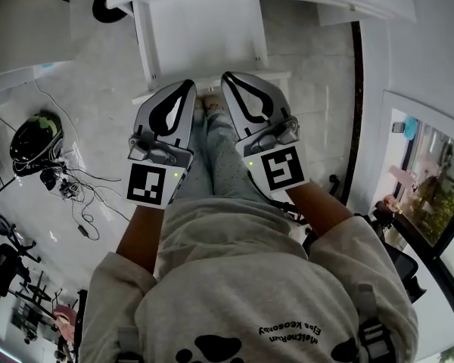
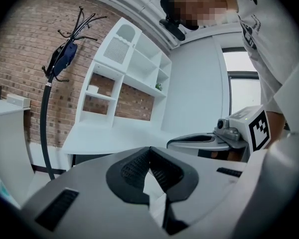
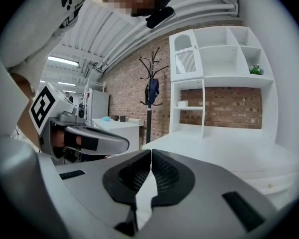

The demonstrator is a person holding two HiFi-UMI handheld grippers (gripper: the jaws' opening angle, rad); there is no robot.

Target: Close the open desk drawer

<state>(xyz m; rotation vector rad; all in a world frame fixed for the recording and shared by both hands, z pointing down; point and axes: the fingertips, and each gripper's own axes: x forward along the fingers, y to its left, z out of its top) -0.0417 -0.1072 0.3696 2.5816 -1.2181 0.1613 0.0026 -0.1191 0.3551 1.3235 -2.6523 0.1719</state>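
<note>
Drawer point(image 1: 200, 36) sits wide open below the tabletop point(image 3: 214, 148), front edge right ahead of us. Left gripper point(image 1: 186, 89) and right gripper point(image 1: 230, 78) are side by side at that edge, both w/ jaws pressed together, nothing btwn them. Contact? Can't tell. Risk as we see it: slim tips slip over the rim, or an uneven shove skews the drawer & it jams.

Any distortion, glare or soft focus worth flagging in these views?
Head view: heavy fisheye bending at the edges, even light, drawer crisp. Left gripper view: black round vignette, window blown out white, near fingers slightly soft. Right gripper view: same vignette, brick wall sharp, ceiling lights glaring.
</note>
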